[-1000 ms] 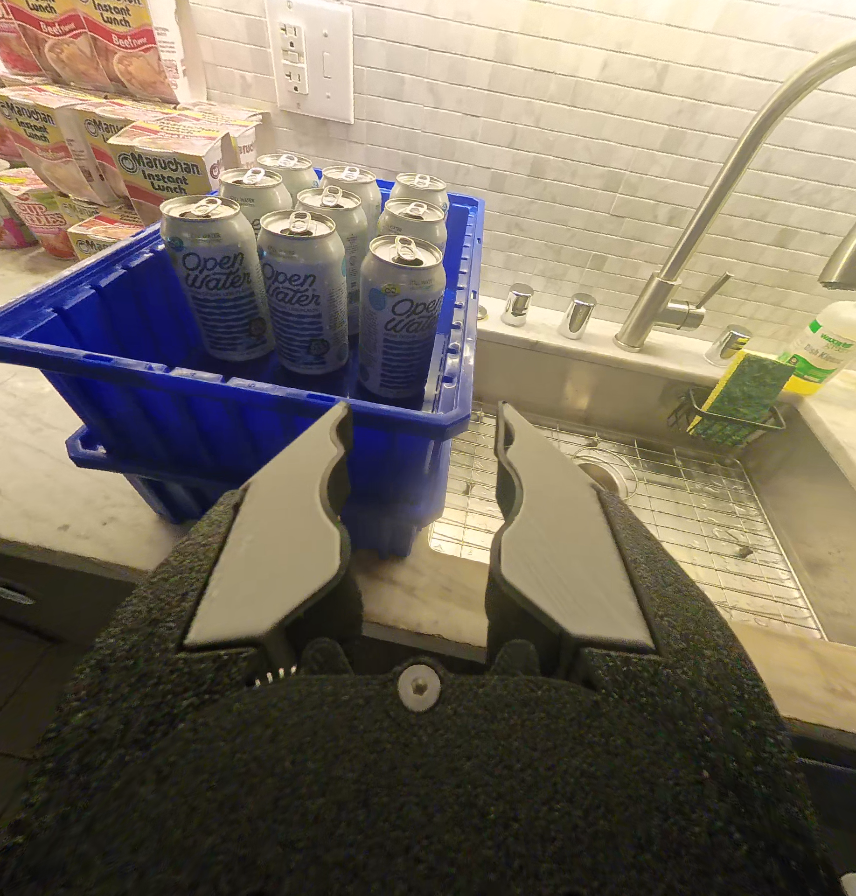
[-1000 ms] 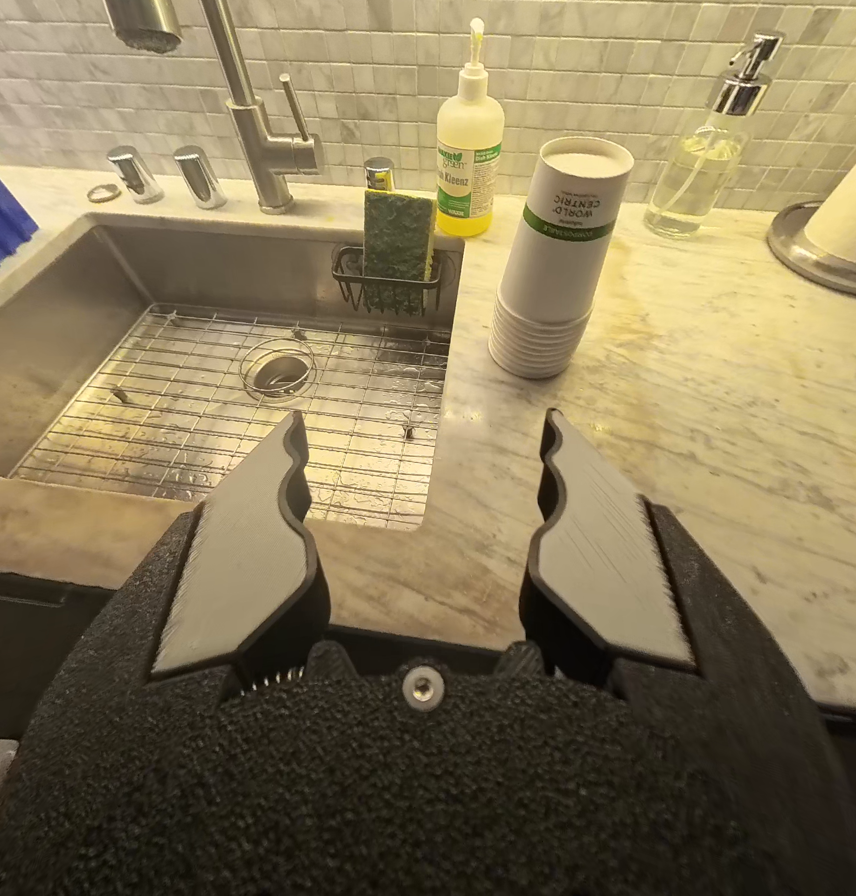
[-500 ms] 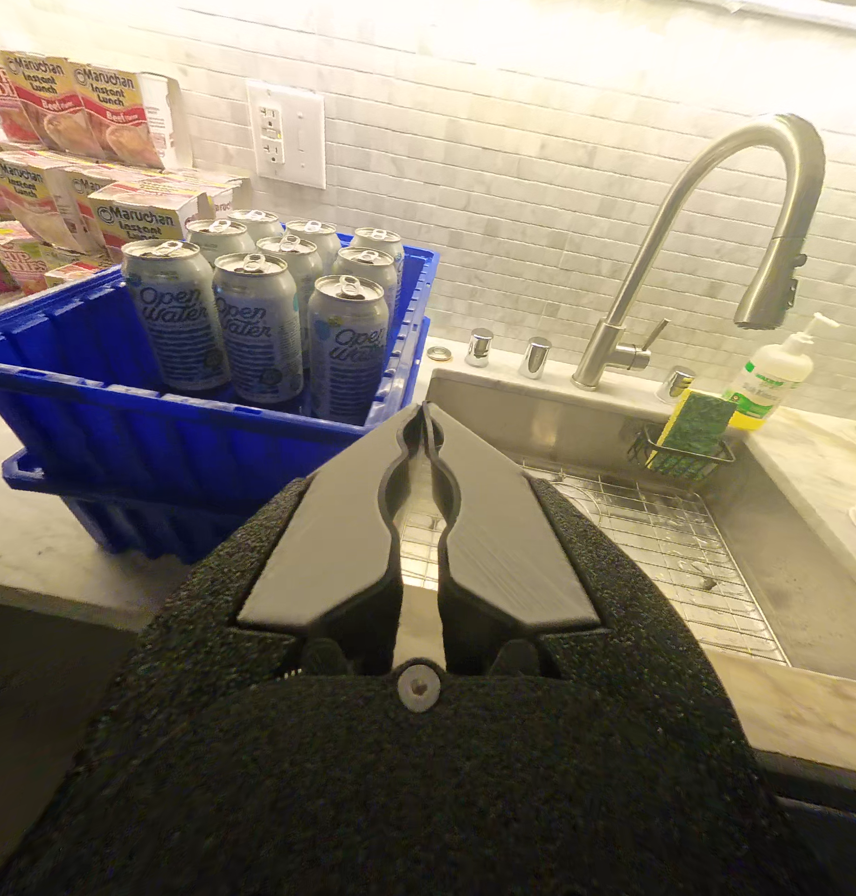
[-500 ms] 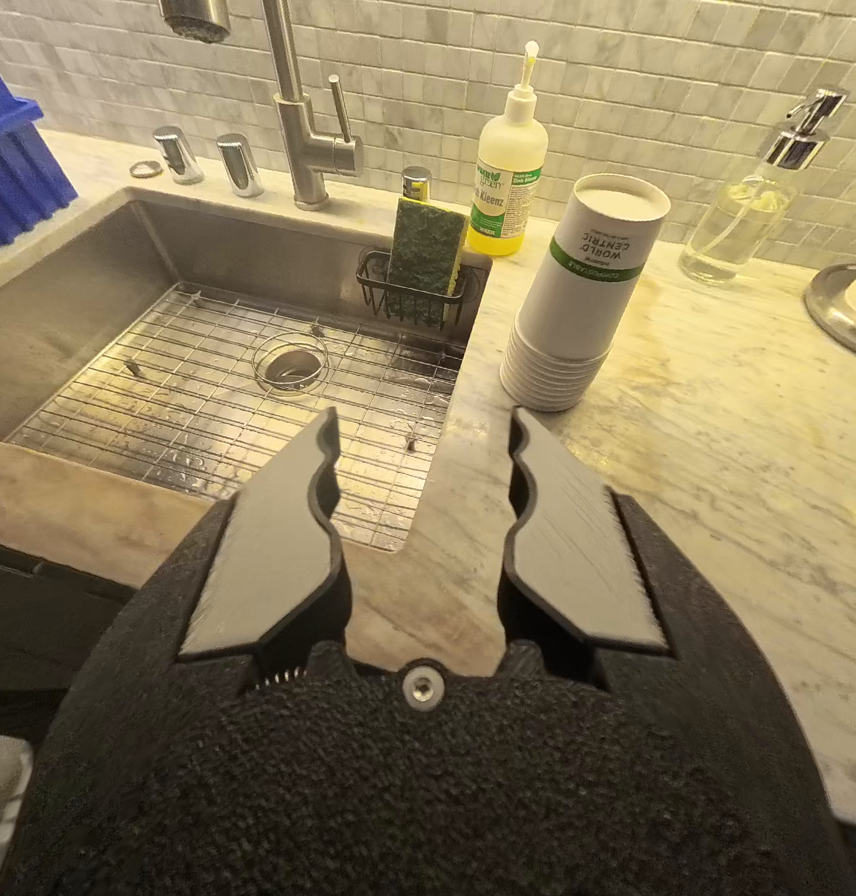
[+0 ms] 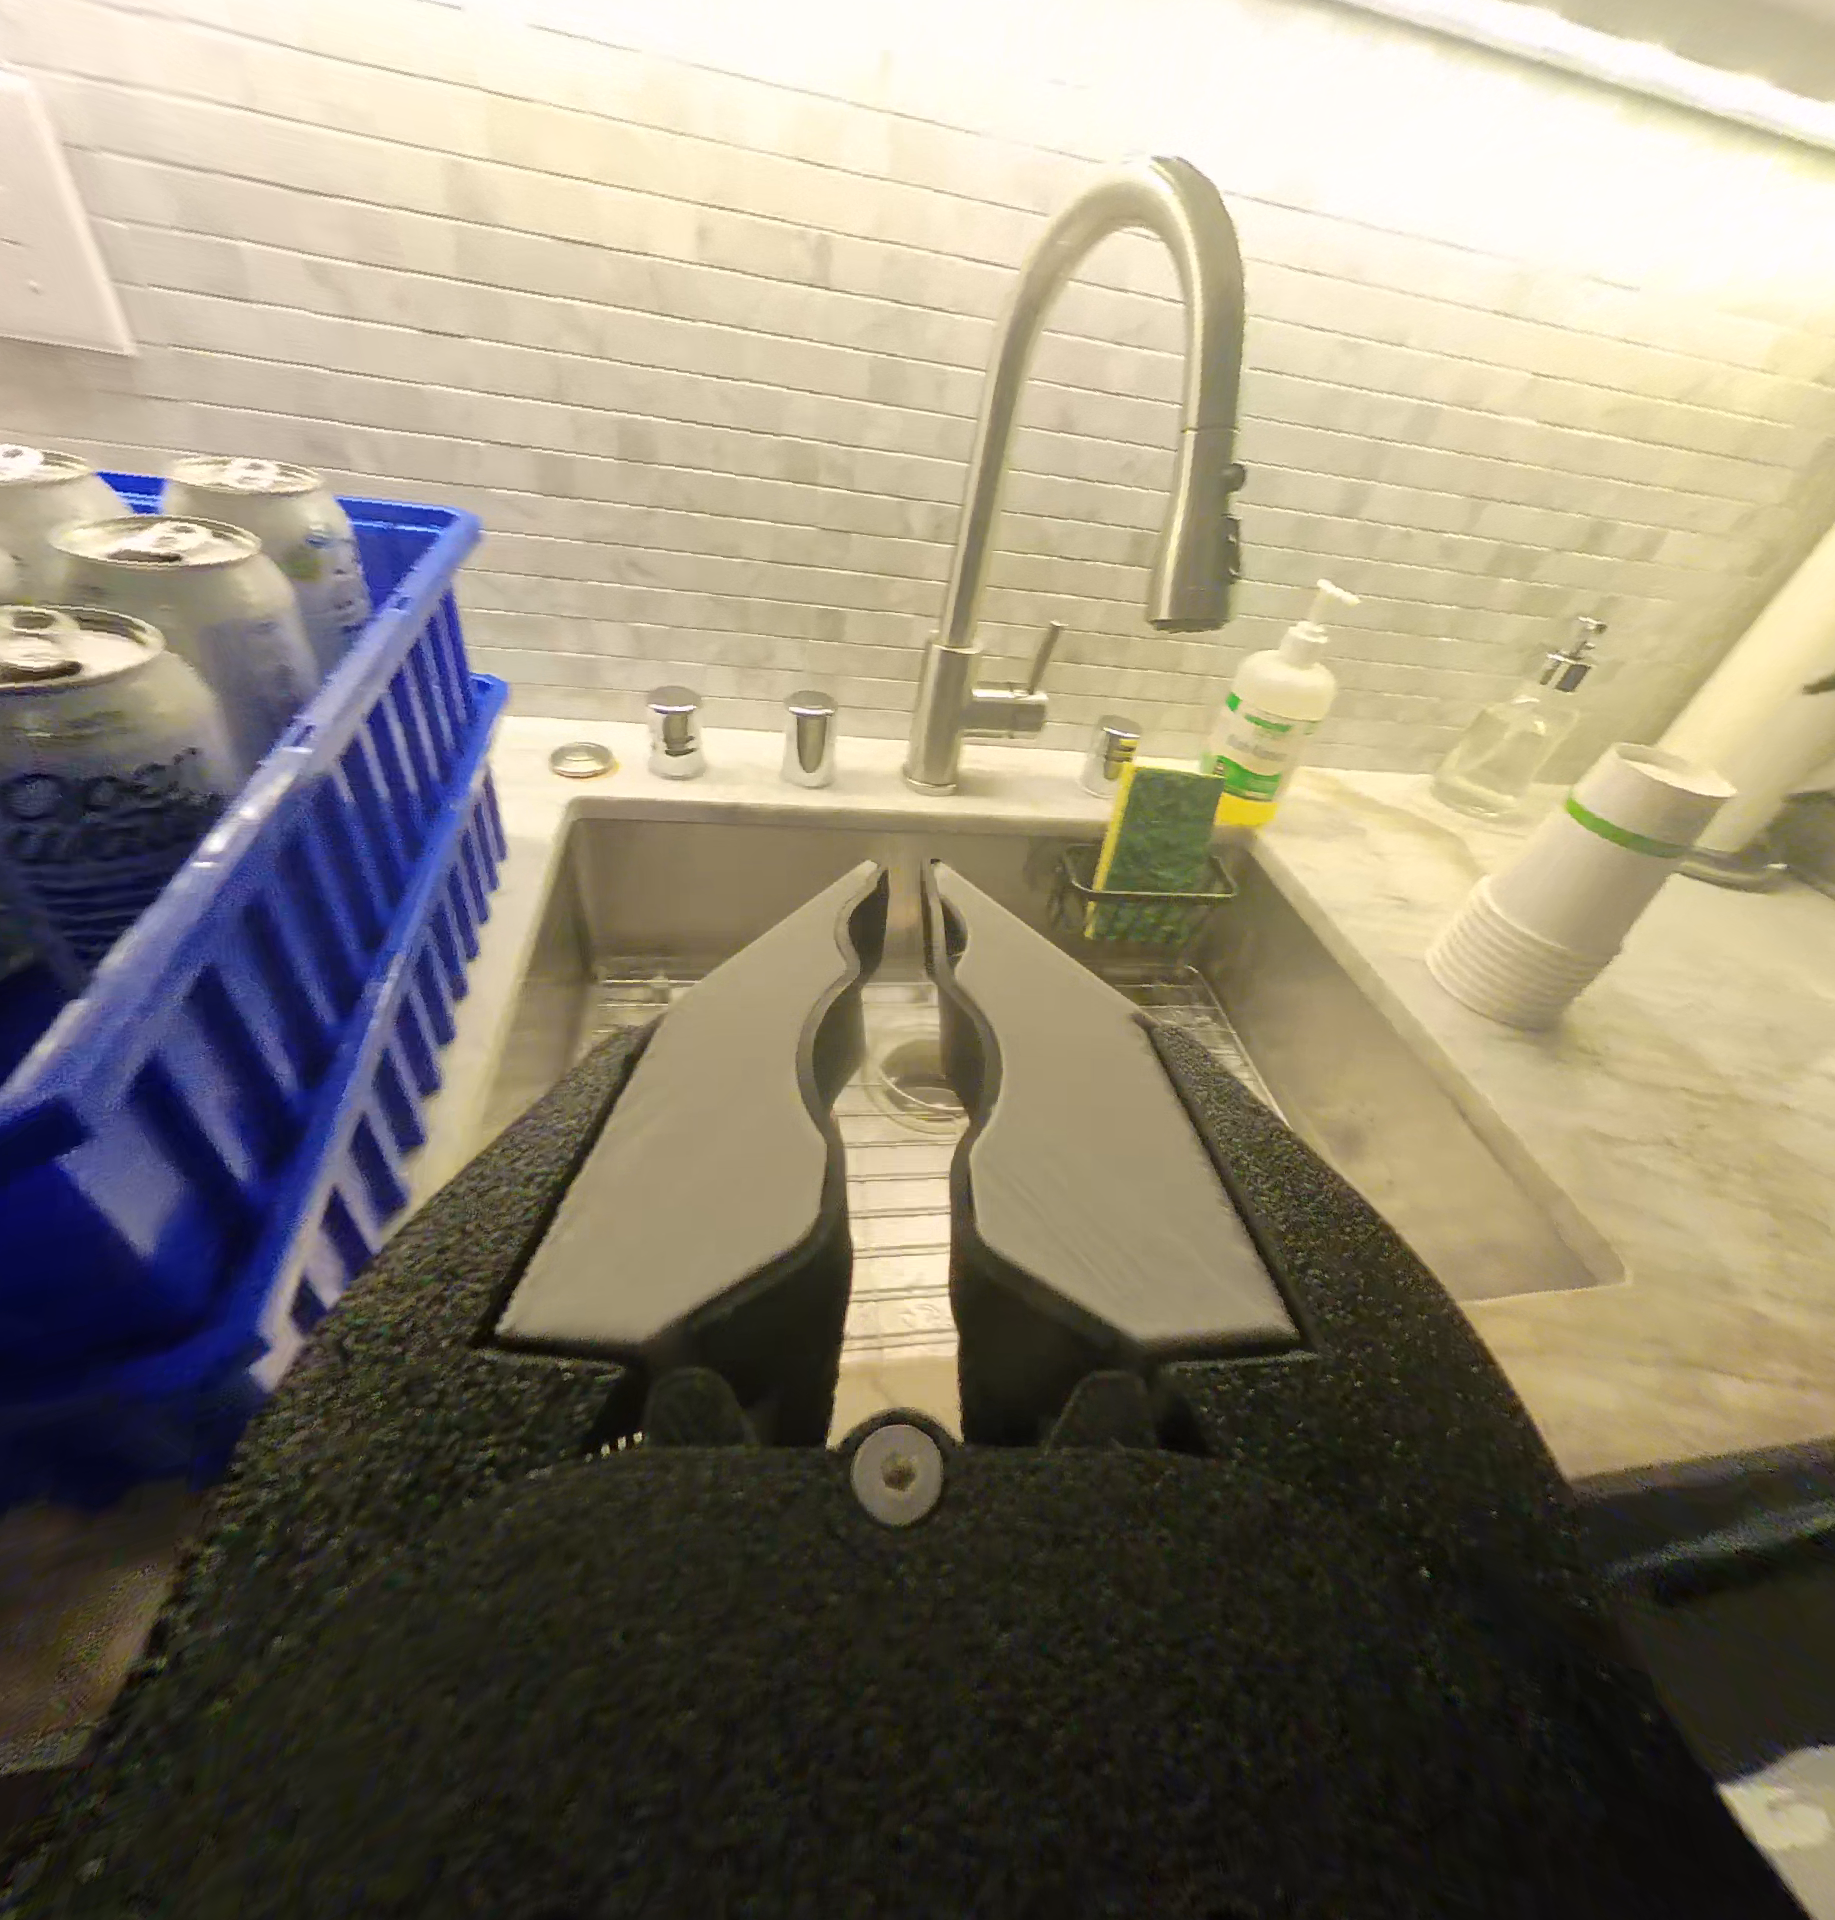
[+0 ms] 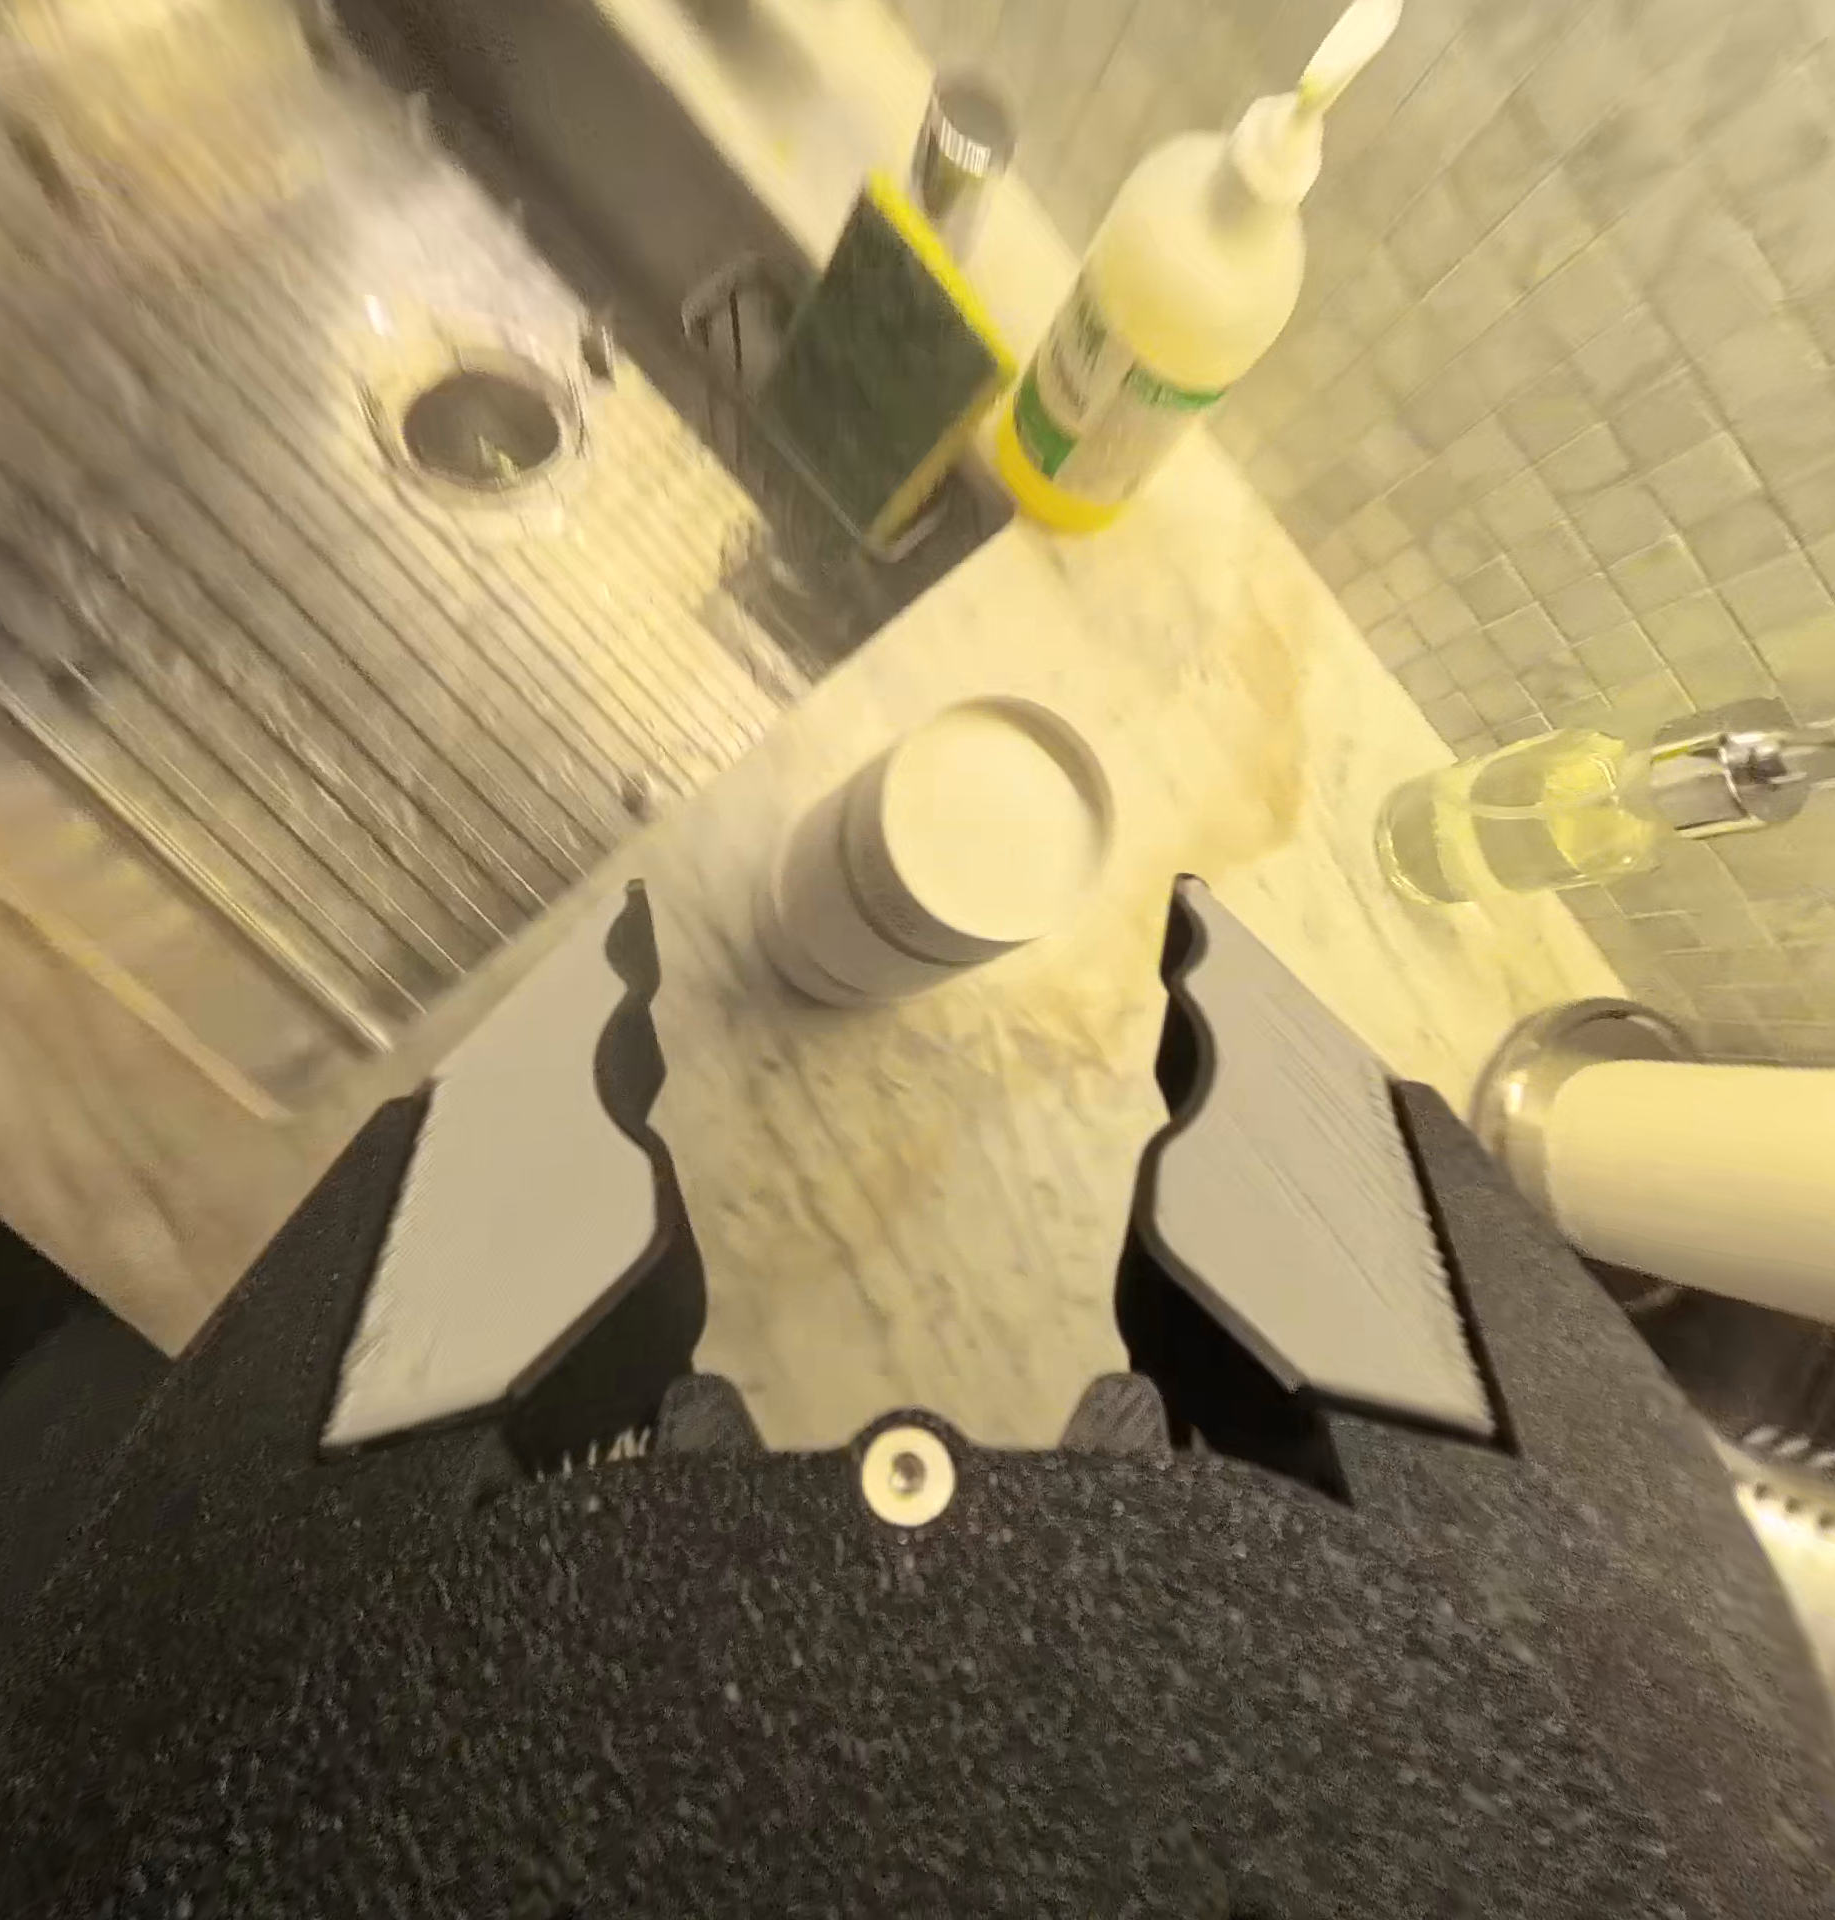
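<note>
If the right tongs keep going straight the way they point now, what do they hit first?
Most likely the stack of paper cups, standing on the counter just ahead of the open right tongs. Blur leaves the depth uncertain.

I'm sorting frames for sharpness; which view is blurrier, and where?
Right wrist view: heavy motion smear over the sink grid, cup stack and soap bottle; its claw stays sharp. Left wrist view: mostly crisp, only the blue crate and cans smear; glare top right.
</note>
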`<state>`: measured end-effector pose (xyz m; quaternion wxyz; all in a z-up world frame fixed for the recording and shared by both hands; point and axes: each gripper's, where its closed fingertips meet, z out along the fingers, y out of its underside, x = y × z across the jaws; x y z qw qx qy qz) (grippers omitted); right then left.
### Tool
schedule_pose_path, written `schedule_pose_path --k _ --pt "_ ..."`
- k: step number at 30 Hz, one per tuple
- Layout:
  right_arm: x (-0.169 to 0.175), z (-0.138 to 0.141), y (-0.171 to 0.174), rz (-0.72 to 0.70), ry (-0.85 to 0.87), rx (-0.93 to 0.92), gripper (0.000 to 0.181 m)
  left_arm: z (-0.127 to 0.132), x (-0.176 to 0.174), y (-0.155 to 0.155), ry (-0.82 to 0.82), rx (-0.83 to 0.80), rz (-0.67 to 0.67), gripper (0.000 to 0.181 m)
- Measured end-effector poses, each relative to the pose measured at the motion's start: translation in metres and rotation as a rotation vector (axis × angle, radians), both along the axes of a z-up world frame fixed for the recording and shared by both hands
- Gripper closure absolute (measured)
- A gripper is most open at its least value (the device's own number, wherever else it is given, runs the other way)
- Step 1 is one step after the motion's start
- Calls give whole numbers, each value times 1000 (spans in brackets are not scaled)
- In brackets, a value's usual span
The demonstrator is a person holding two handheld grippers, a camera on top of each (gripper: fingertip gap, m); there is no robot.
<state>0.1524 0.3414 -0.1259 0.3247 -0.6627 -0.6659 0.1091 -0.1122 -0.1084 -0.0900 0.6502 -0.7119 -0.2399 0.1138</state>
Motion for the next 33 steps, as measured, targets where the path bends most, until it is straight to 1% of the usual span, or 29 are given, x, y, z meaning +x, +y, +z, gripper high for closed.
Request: schedule_pose_path --k 1,4,8,11,13,15,19,33 --pt "-3 -7 11 31 -60 14 82 -2 4 4 -7 -6 -15 176" --pt "-9 -28 29 103 -225 -27 78 -10 14 9 -19 -43 -39 175" --pt "-11 -51 37 160 -351 -129 79 -20 17 5 -46 -72 -27 175" --pt "-13 -62 34 200 -408 -174 84 -25 16 0 -69 -82 -8 174" --pt "-14 -67 34 219 -430 -171 97 -28 16 -3 -78 -89 2 174" --pt "-17 -65 35 232 -422 -171 107 -30 16 -3 -85 -94 7 174" --pt "-15 -59 34 248 -429 -180 107 -31 17 -2 -88 -101 0 174" --pt "-6 -9 30 272 -450 -157 107 -32 20 11 -93 -113 -62 174"
